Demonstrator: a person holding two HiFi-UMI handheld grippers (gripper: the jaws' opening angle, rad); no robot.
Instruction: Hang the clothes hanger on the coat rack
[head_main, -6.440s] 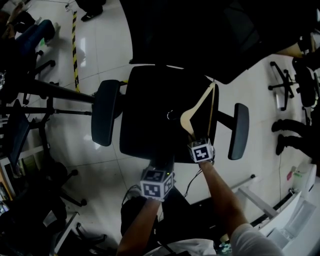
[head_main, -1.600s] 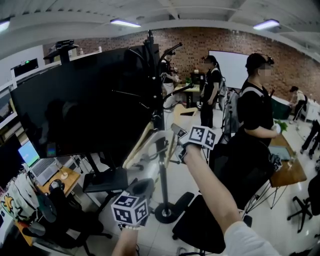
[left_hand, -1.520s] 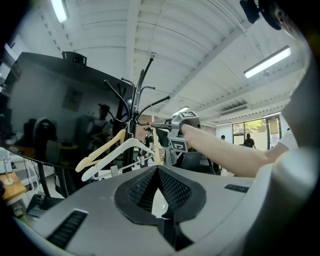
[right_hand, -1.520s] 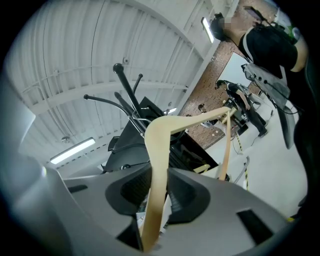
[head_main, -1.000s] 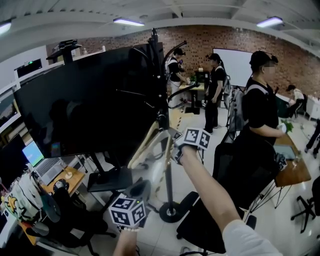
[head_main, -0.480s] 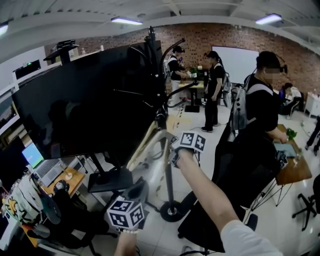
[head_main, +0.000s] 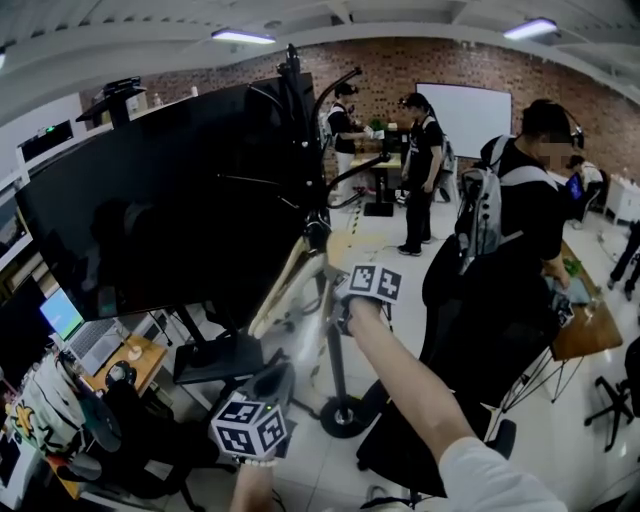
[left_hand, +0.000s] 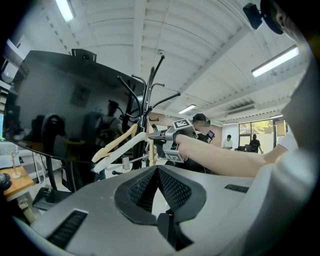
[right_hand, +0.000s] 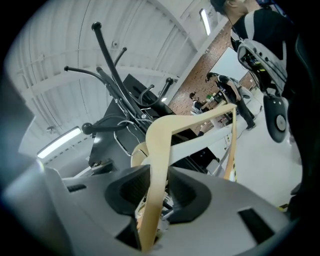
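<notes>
A pale wooden clothes hanger (head_main: 287, 283) slants against the pole of the black coat rack (head_main: 331, 345). My right gripper (head_main: 336, 291) is shut on one arm of the hanger (right_hand: 165, 131), which runs between its pads. Those jaws have just been opening, and I see no gap beside the wood. The hanger's wire hook sits among the hooks of the coat rack (right_hand: 107, 66); I cannot tell whether it rests on one. My left gripper (head_main: 282, 370) is lower and nearer to me, shut on nothing. In the left gripper view the hanger (left_hand: 119, 143) and right gripper (left_hand: 154, 136) are ahead.
A large black screen (head_main: 170, 200) on a stand is just left of the rack. A black office chair (head_main: 480, 330) stands to the right, with several people (head_main: 525, 190) behind it. A desk with a laptop (head_main: 82, 340) lies at lower left.
Earlier the hanger was picked up off a chair seat. In the last second my right gripper has sunk a little with the hanger beside the rack pole. The left gripper has stayed put.
</notes>
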